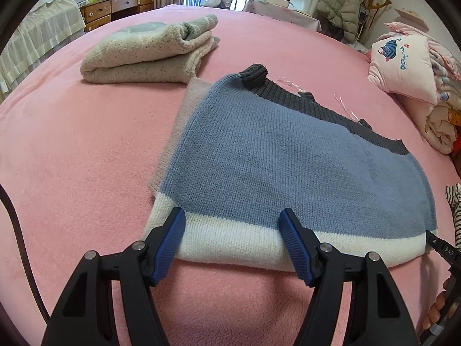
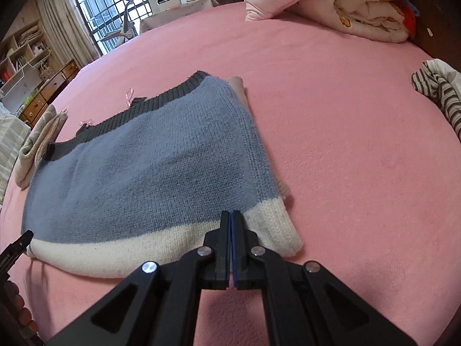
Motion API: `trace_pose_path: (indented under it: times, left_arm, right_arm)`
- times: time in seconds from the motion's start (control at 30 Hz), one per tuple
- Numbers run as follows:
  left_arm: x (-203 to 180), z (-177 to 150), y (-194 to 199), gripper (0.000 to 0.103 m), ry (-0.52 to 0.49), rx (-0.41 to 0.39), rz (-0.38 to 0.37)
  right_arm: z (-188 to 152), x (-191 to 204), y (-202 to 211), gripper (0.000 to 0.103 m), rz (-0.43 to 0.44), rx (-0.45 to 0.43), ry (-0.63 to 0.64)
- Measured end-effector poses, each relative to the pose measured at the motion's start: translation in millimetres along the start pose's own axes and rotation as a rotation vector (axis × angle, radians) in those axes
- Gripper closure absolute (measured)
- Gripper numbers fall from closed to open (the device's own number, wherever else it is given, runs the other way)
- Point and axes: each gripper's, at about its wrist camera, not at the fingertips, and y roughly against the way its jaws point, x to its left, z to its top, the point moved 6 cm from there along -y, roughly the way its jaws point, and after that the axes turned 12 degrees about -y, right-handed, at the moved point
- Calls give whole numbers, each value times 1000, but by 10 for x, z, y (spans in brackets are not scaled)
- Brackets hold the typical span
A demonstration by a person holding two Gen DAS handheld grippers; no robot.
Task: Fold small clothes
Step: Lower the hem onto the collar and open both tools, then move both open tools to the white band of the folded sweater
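Your left gripper (image 1: 232,222) sits nearest, jaws wide apart and straddling the white hem of the sweater (image 1: 288,155), its blue pads (image 1: 173,230) resting at the fabric but pinching nothing. Your right gripper (image 2: 231,222) is fully closed at the same hem near the other corner; you cannot tell whether any knit is caught between its pads, and it looks empty.

That sweater lies folded on the pink bed (image 2: 345,144), grey collar at the far end, a pale layer peeking out along one side.

Watch for this: if you lift with only the top layer pinched, the fold may peel open. A closed right gripper pushed forward could bunch the hem instead of catching it. Thick knit can slip from a shallow bite.

Fleecy bedding grips wool, so dragging may skew the layers. A folded beige sweater (image 1: 149,54) lies beyond, a striped garment (image 2: 440,92) off to the right, pillows (image 1: 403,66) at the edge, window (image 2: 106,5) and drawers (image 1: 118,8) behind.
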Motion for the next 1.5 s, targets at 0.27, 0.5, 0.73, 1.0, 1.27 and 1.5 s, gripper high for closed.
trace_pose_path:
  times: [0.27, 0.5, 0.73, 1.0, 1.27, 1.5]
  left_arm:
    - [-25, -17, 3, 35, -15, -7, -2]
    - [20, 15, 168, 35, 25, 1, -32]
    - [238, -15, 729, 29, 77, -71, -40]
    - [537, -210, 1333, 28, 86, -126, -34]
    - [656, -368, 1495, 23, 135, -122, -105]
    - [557, -539, 1209, 23, 172, -57, -199]
  right_arm:
    - [-43, 46, -13, 103, -61, -19, 50]
    - [-50, 143, 54, 102, -122, -14, 99]
    - [-105, 313, 528, 102, -47, -50, 84]
    - [-283, 642, 1099, 101, 38, -129, 133]
    - [-437, 1083, 1485, 101, 140, -173, 198]
    - [-583, 1470, 1559, 101, 198, -230, 261]
